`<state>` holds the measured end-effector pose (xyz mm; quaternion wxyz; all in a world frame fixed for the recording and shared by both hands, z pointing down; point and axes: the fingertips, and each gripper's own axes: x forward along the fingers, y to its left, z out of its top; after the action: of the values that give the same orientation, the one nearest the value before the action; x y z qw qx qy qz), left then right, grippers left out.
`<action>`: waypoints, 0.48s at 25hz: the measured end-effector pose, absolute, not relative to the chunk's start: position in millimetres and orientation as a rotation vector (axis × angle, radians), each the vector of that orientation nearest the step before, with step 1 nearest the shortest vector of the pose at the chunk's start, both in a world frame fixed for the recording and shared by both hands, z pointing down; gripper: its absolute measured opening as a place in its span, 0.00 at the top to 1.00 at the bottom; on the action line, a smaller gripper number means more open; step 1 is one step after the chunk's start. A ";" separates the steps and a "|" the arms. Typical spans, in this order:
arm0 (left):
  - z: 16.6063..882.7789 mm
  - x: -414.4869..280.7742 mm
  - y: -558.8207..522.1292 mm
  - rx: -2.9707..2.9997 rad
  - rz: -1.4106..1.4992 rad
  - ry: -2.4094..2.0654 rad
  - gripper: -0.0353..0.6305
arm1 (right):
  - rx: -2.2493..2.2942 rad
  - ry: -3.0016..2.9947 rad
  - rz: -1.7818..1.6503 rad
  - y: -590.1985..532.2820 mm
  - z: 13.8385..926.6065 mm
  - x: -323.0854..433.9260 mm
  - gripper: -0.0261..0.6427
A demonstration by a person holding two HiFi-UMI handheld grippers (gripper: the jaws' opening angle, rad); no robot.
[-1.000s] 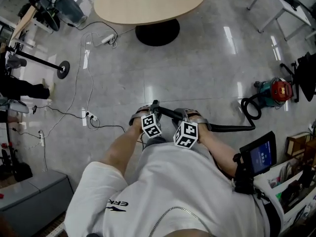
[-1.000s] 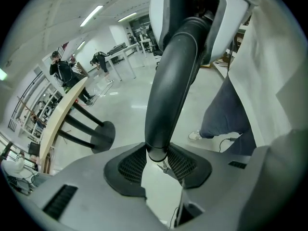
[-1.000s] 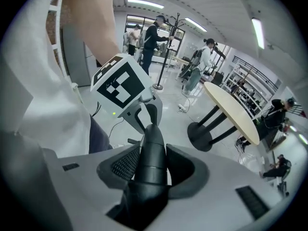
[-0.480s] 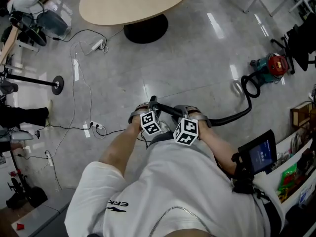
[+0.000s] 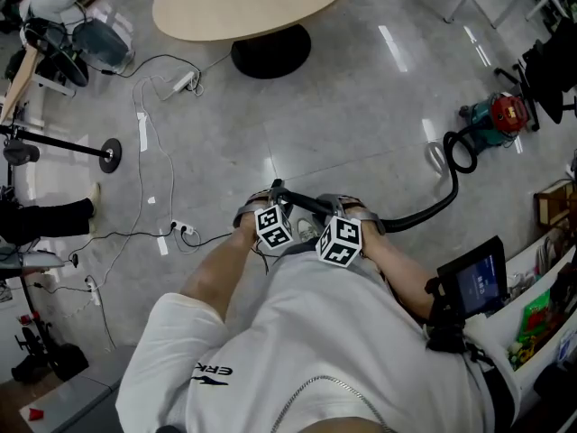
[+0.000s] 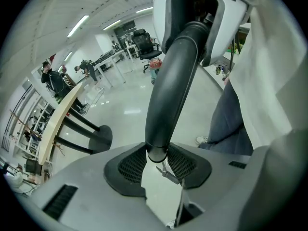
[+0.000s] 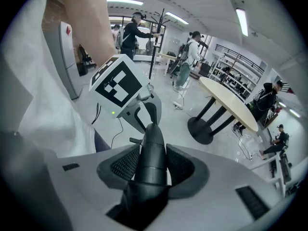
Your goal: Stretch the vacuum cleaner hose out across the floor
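Both claws pinch one thing, the rigid black tube (image 6: 173, 81) at the free end of the vacuum cleaner hose (image 5: 433, 210). The left gripper (image 6: 158, 160) has its meshed pads pressed on the tube's tip, and the right gripper (image 7: 151, 165) clamps a thicker, jointed stretch further along. The person holds the pair well apart from the red and teal canister (image 5: 494, 120), with the hose running from it in a bend. A loop (image 5: 460, 152) lies just beside the canister, so the hose is not yet straight.

The likeliest trouble from here is the canister following a pull instead of the loop opening. That would leave the hose as bent as it is. The left claw's hold sits at the very end of the tube, so a sharp tug could slide it off.

Only the head view shows the canister, the loop and the hose's whole run. Only the gripper views show the pads closed on the tube. The right gripper view also takes in the left gripper's marker cube (image 7: 118, 86).
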<state>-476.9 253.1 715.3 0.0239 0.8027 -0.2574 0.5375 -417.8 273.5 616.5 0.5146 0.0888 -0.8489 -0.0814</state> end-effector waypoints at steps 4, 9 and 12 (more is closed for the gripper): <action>715.2 -474.1 260.1 2.483 1.660 -0.815 0.74 | 0.209 -2.046 -0.208 280.7 617.1 -415.0 0.71; 718.0 -468.3 275.4 2.455 1.659 -0.850 0.74 | 0.181 -2.055 -0.223 296.1 616.0 -410.7 0.71; 717.0 -464.6 293.9 2.433 1.649 -0.878 0.74 | 0.153 -2.059 -0.236 313.4 613.3 -407.4 0.71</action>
<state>-464.6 293.9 717.0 0.0370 0.7926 -0.2861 0.5372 -407.4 313.4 613.3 0.5070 0.0637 -0.8540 -0.0977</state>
